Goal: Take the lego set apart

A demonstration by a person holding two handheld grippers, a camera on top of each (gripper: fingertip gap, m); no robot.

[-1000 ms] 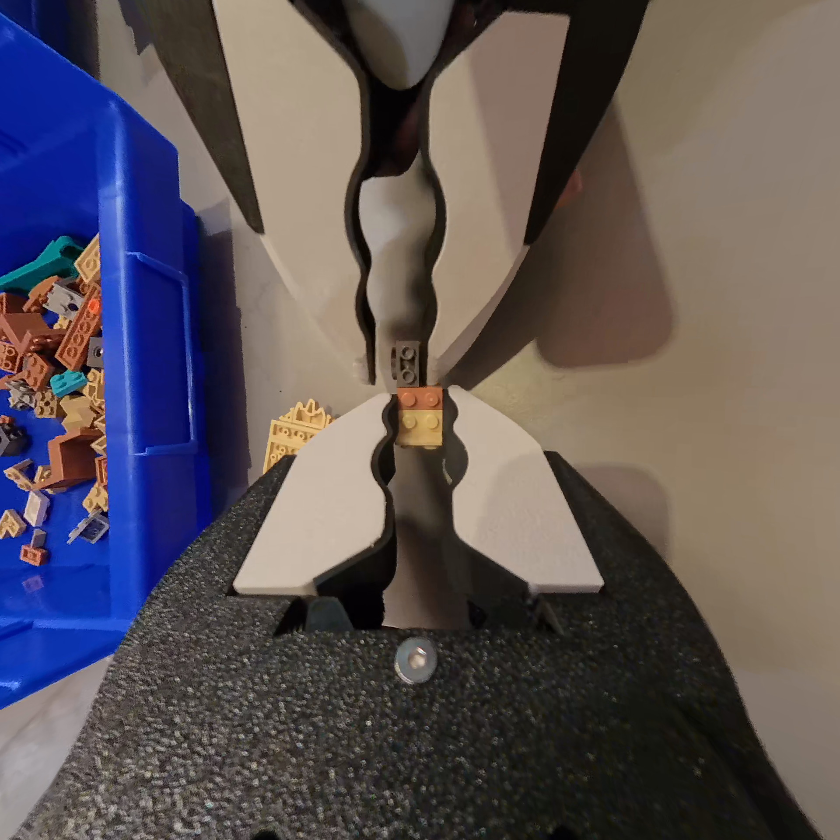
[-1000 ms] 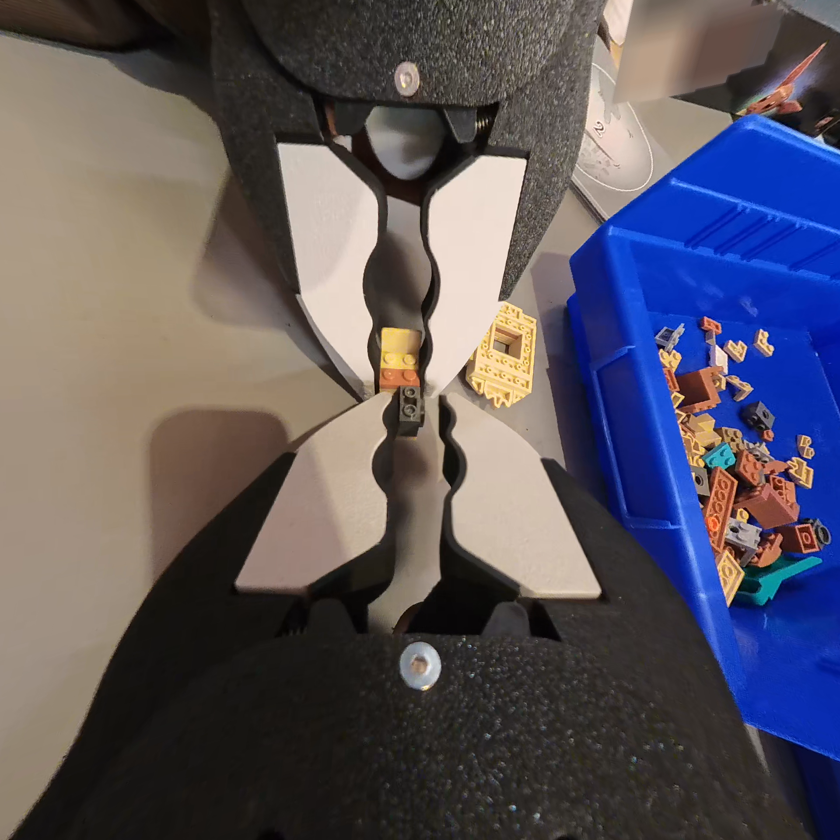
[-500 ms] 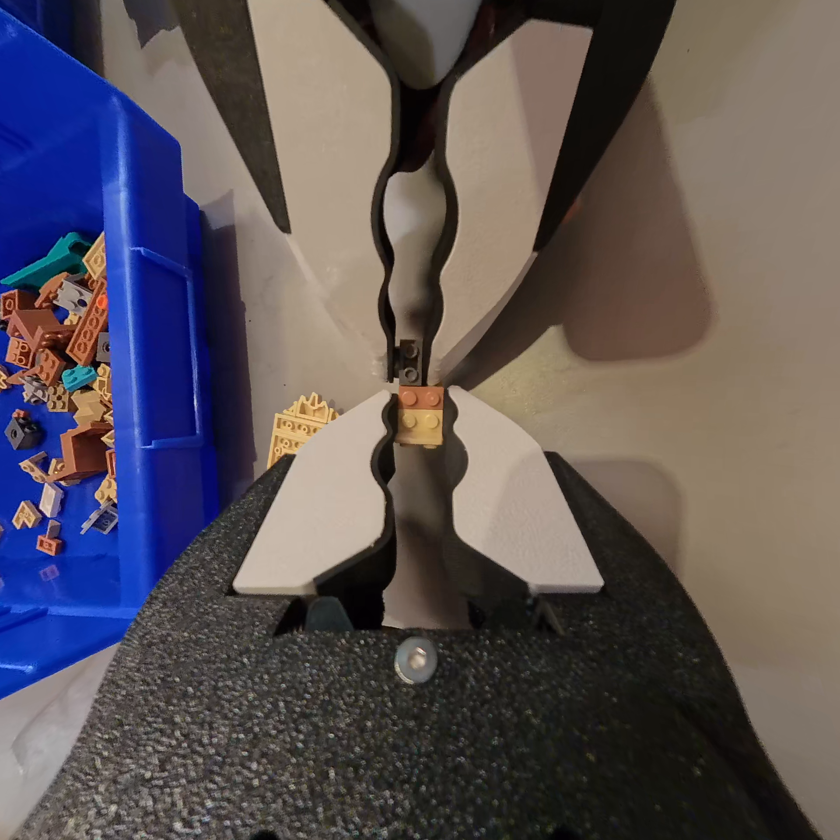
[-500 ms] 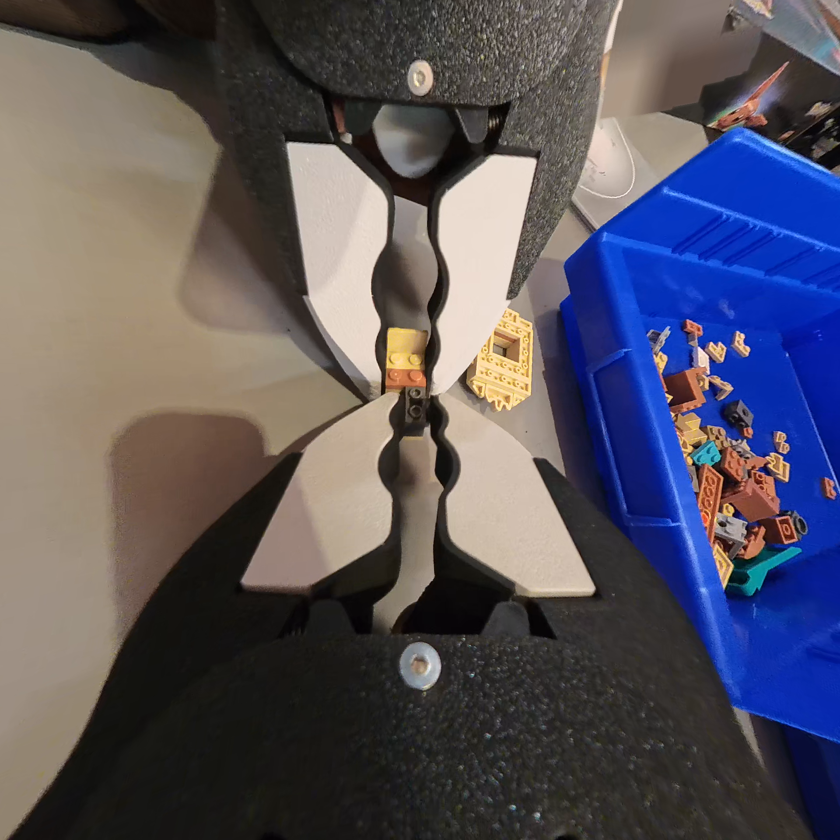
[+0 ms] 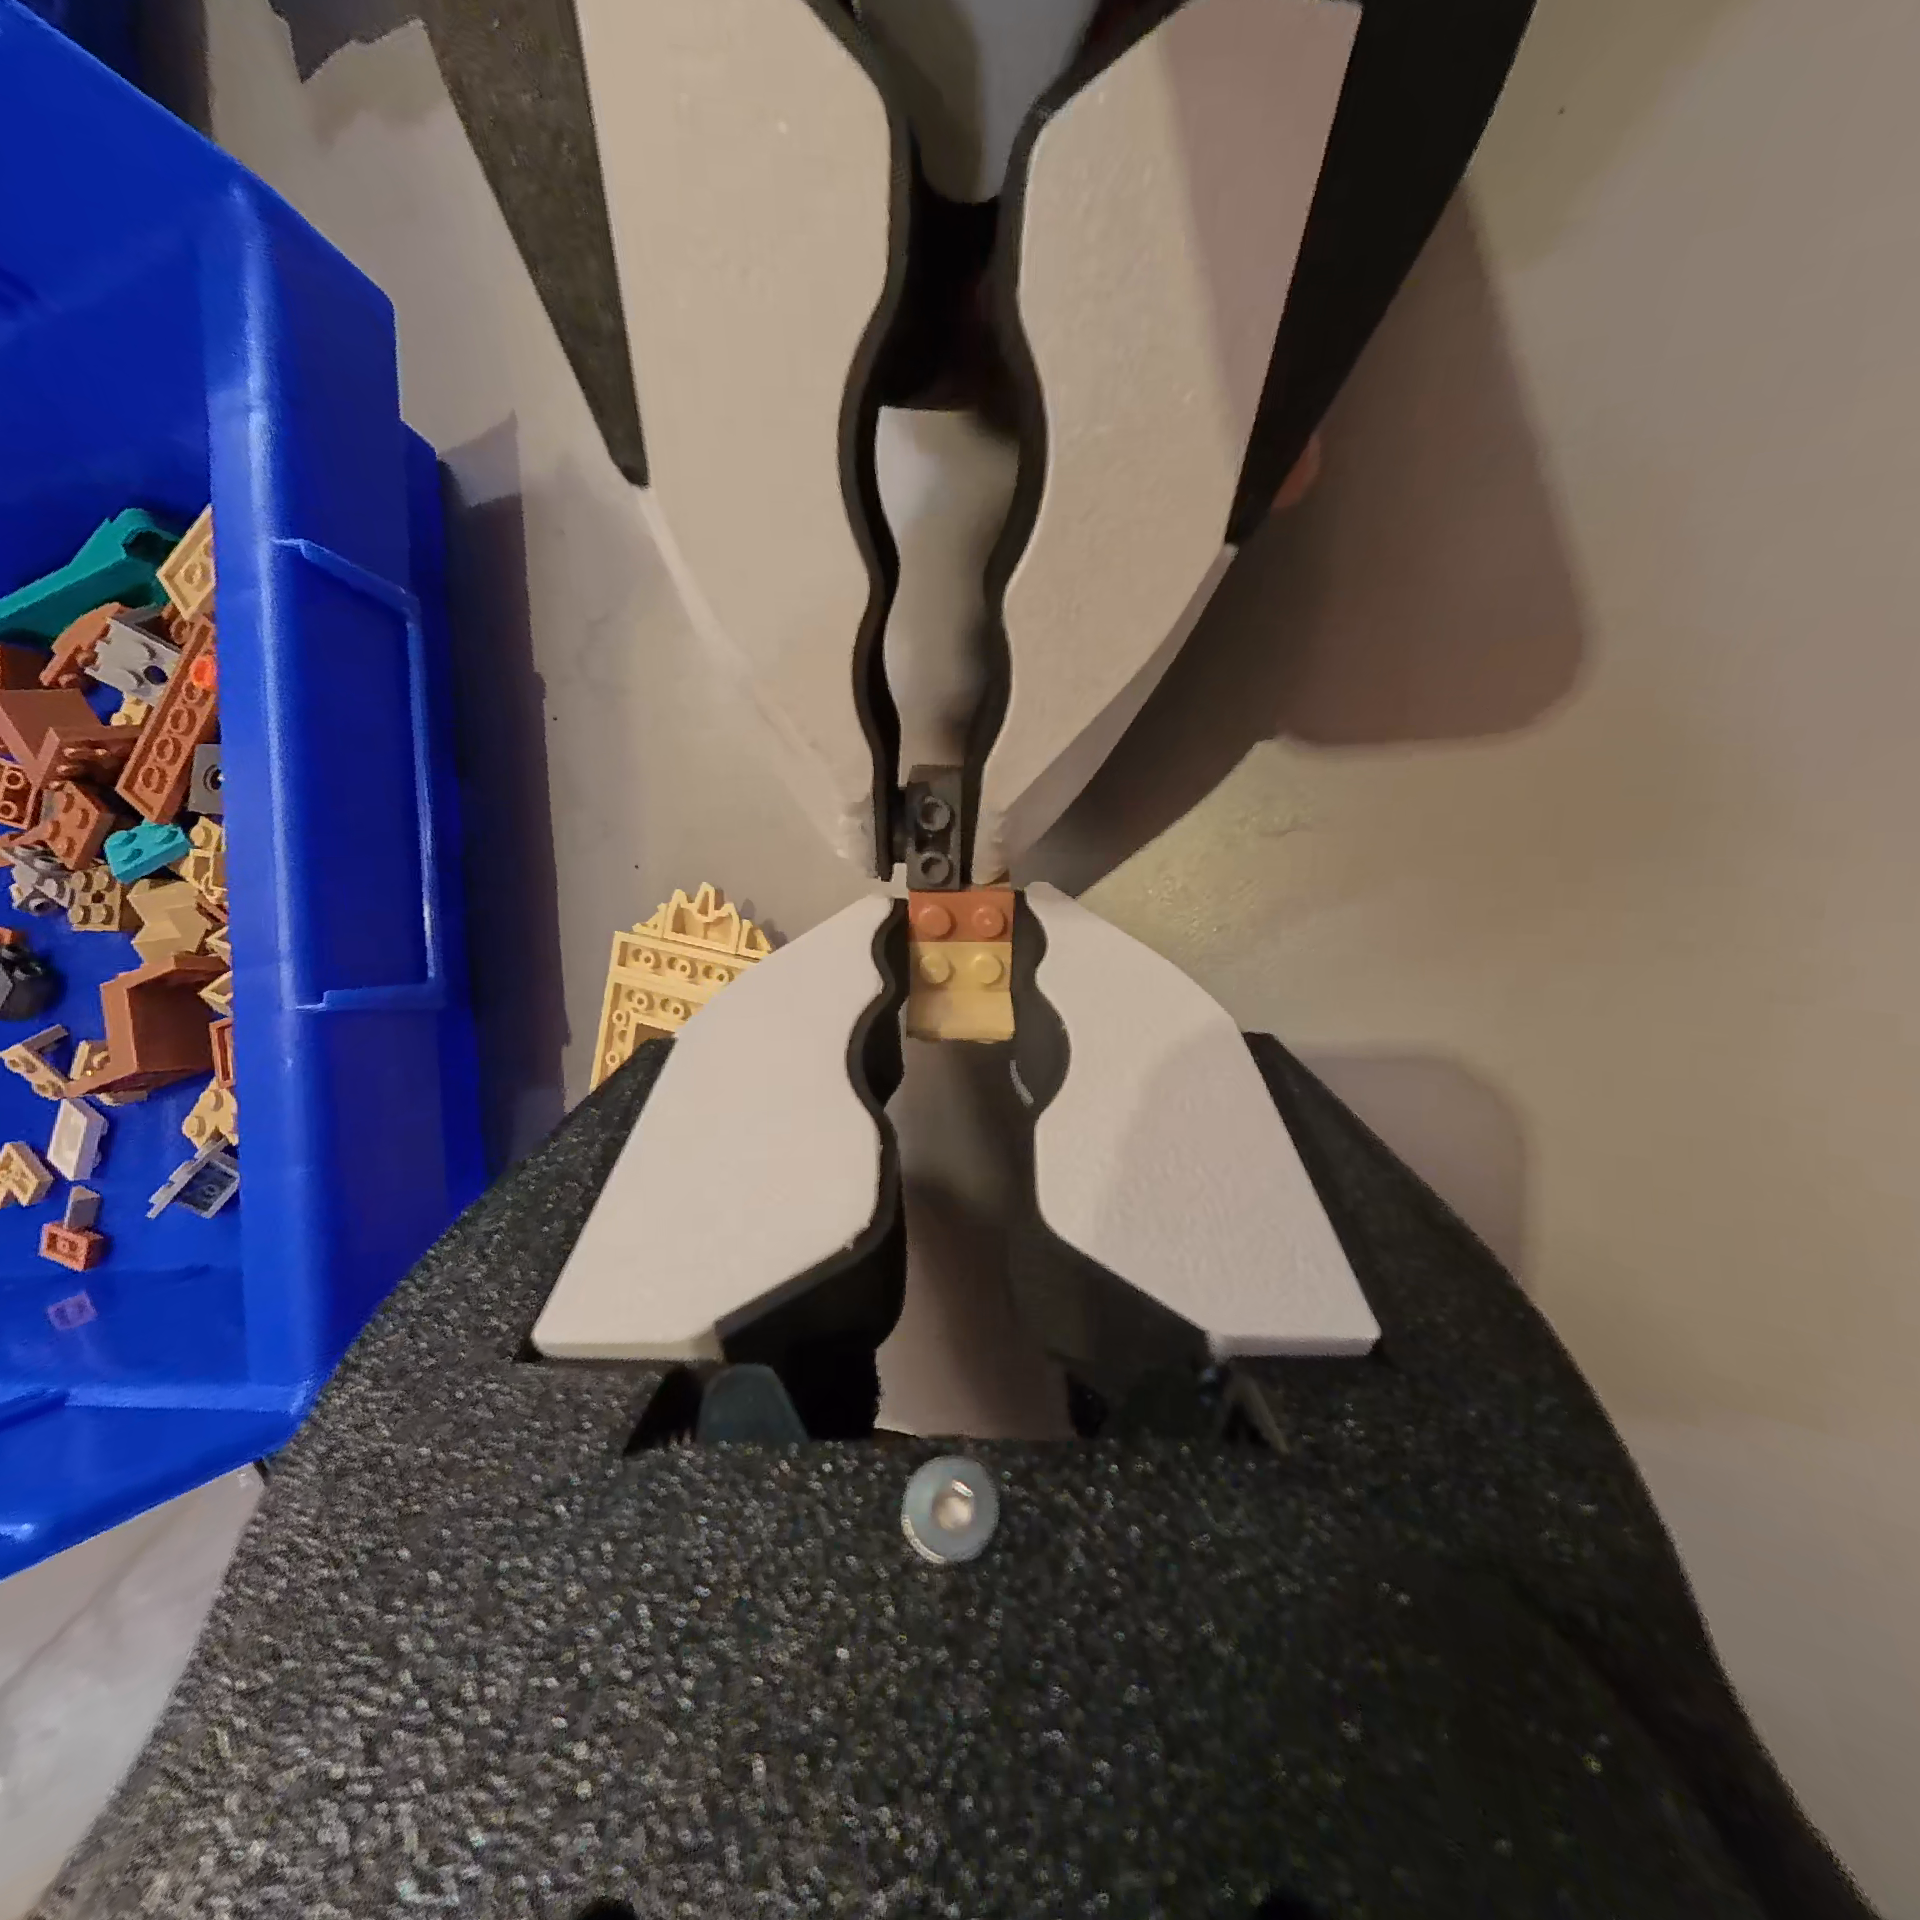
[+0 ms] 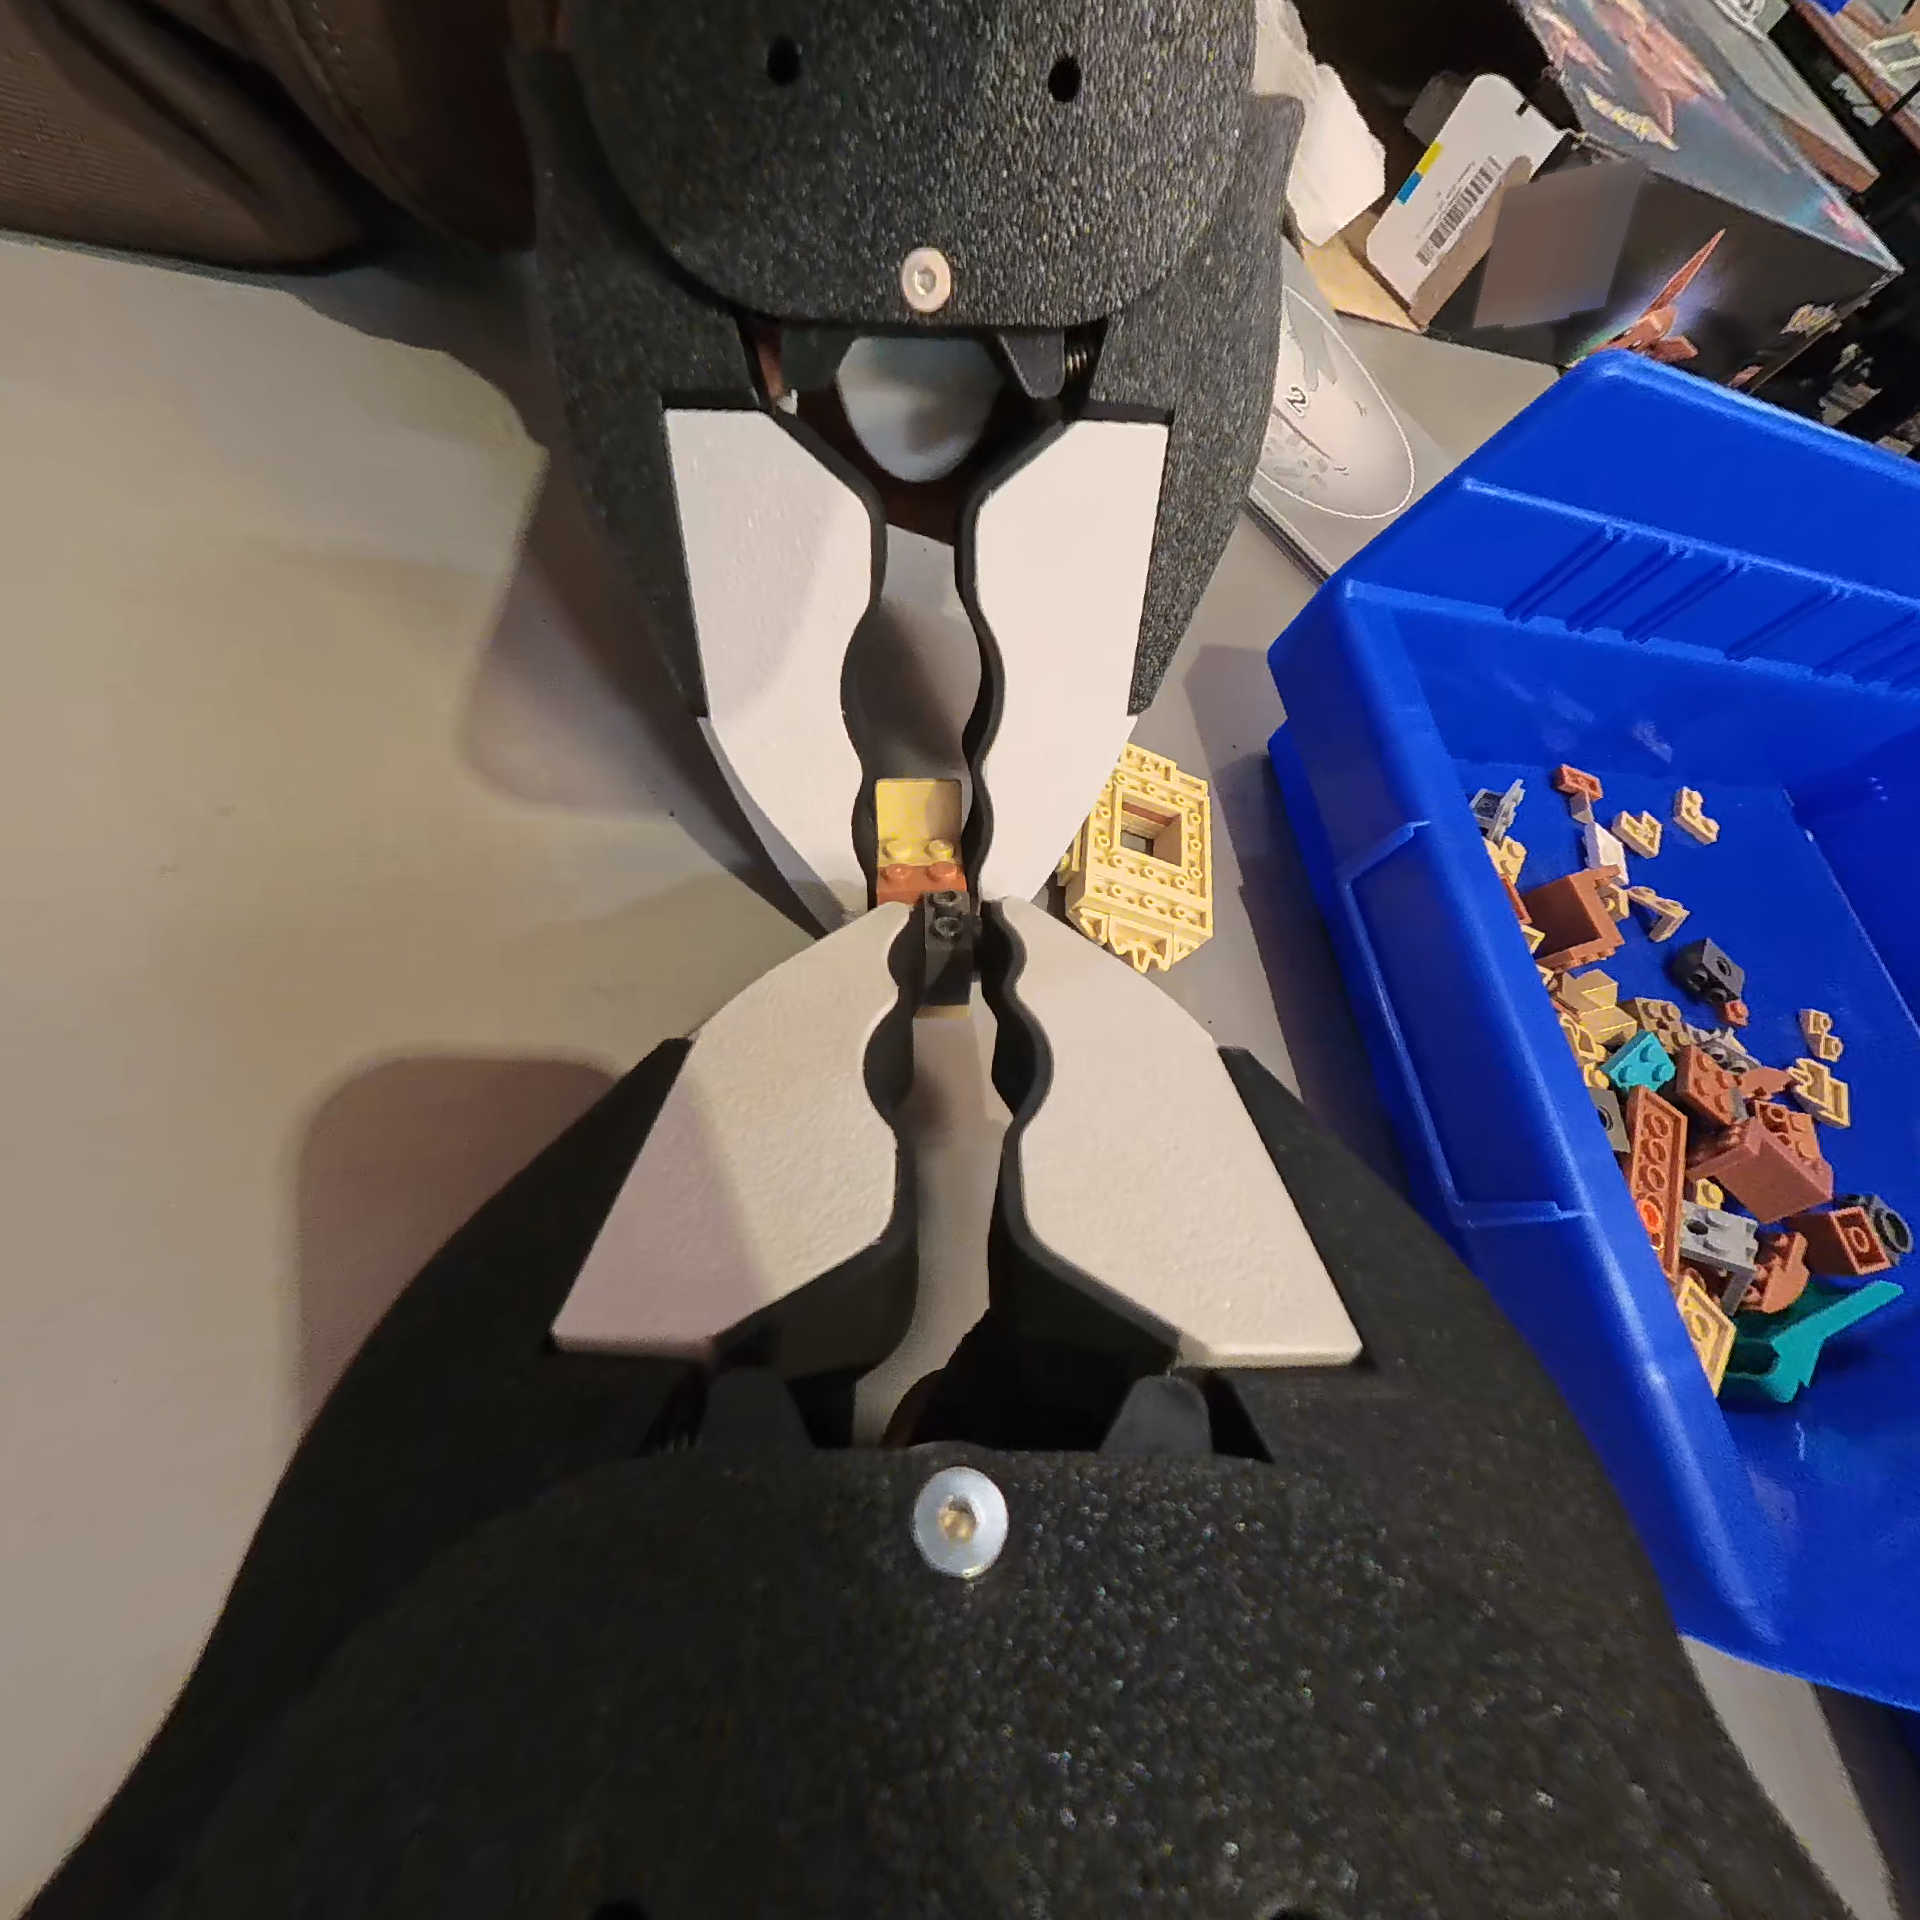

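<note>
My left gripper (image 5: 961, 961) is shut on a small stack of a tan brick and a brown plate (image 5: 961, 971); the stack also shows in the right wrist view (image 6: 920, 857). My right gripper (image 6: 948, 951) is shut on a narrow black piece with two studs (image 6: 948, 935), which also shows in the left wrist view (image 5: 933, 826). The two grippers meet tip to tip above the table. The black piece's end touches the brown plate's edge.
A blue bin (image 6: 1621, 935) with several loose brown, tan, grey and teal bricks stands beside the grippers; it shows at the left in the left wrist view (image 5: 312, 831). A tan square frame build (image 6: 1143, 862) lies on the grey table (image 6: 260, 675) between bin and grippers. Boxes stand beyond the table. Only a small space, under 4 cm, lies between the two pairs of fingers.
My right gripper's fingers closed tighter on the black piece and brought it against the brown plate. My left gripper kept its grip on the tan and brown stack.
</note>
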